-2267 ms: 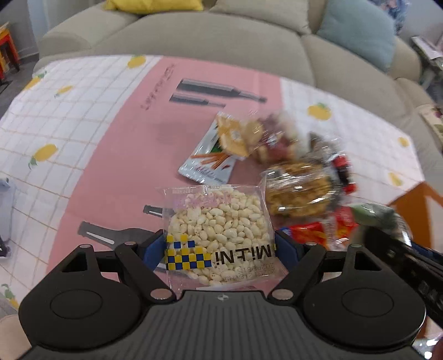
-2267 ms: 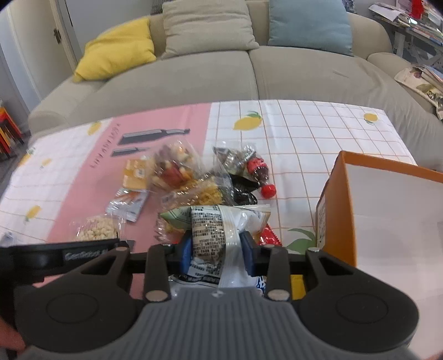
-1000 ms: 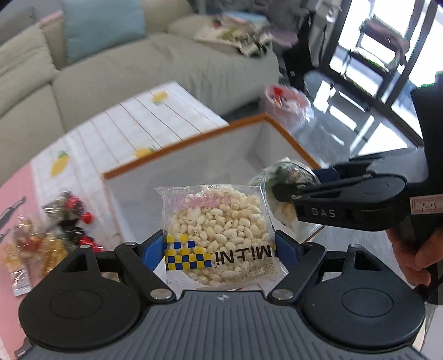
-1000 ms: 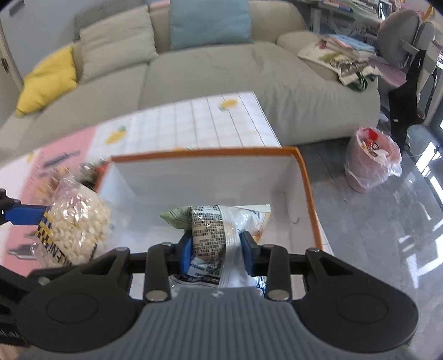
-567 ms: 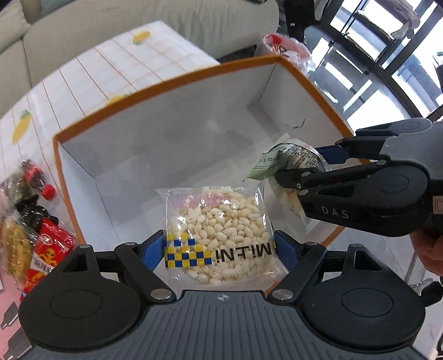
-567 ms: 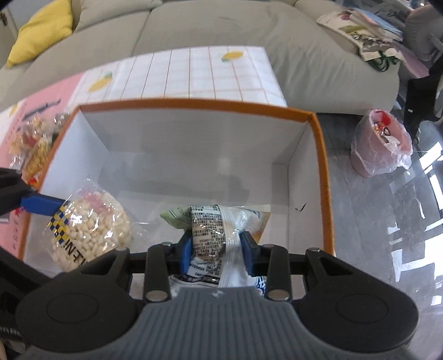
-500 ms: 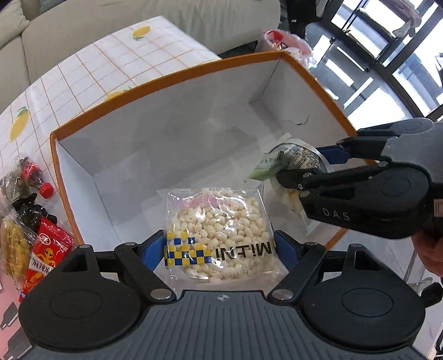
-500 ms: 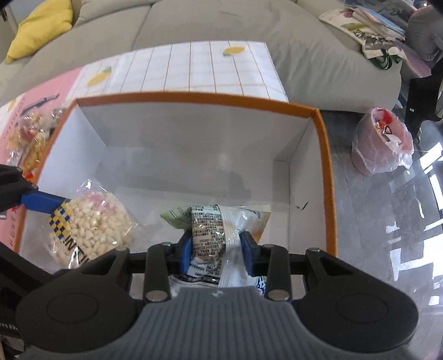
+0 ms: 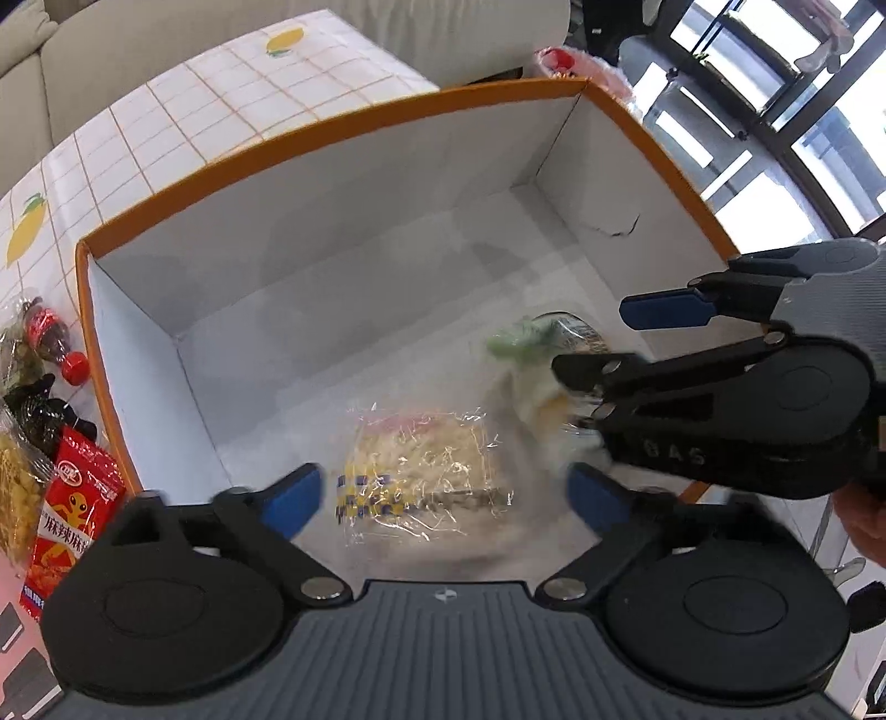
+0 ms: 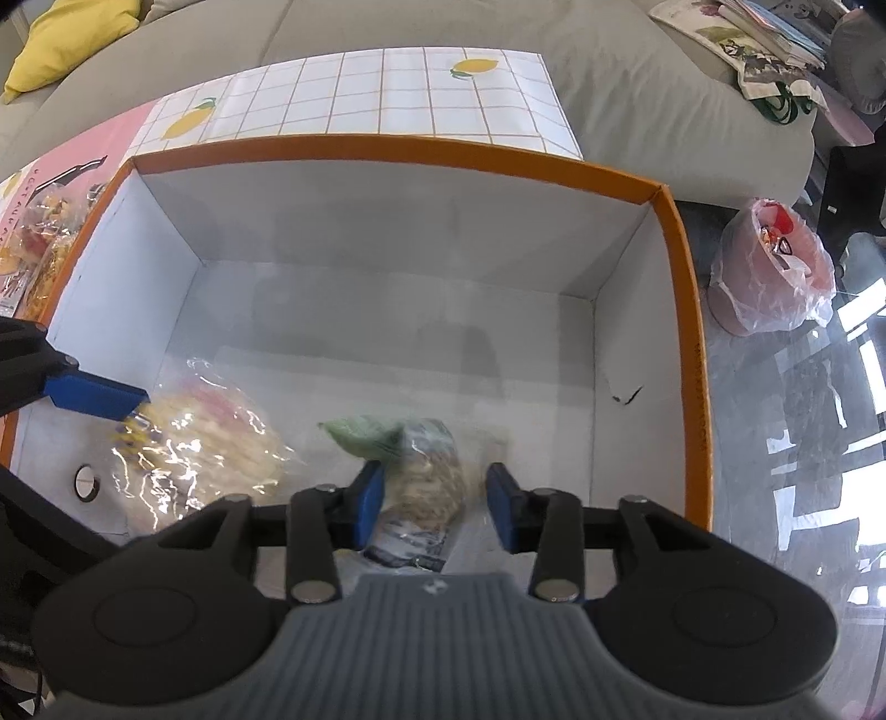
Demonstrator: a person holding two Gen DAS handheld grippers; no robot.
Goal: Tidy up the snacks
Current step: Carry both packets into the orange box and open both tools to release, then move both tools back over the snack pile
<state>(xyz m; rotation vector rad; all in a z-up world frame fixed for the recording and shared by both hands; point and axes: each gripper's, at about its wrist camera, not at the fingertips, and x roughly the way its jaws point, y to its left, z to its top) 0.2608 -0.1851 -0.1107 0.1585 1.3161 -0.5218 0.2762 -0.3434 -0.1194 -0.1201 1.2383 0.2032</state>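
An open cardboard box (image 9: 332, 138), white inside with an orange rim, fills both views (image 10: 387, 147). My left gripper (image 9: 443, 495) hovers over its near left part, jaws opening wide. The clear bag of puffed snacks (image 9: 421, 476) lies blurred below them, free of both pads, and also shows in the right wrist view (image 10: 205, 443). My right gripper (image 10: 434, 501) is over the box's right part (image 9: 620, 338), jaws opening. The green-topped snack bag (image 10: 410, 476) is blurred between and below its fingers, with a gap at the right pad (image 10: 501, 509).
Left of the box, on the lemon-print tablecloth (image 9: 166, 111), lie a red packet (image 9: 77, 498), cola-bottle candy (image 9: 50, 338) and a yellow snack bag (image 9: 16, 498). A pink rubbish bag (image 10: 769, 271) stands on the floor to the right. A sofa (image 10: 387, 33) lies behind.
Both grippers came from the table to over the box and sank into it. Their jaws have now spread, and both bags have slipped out toward the box floor.
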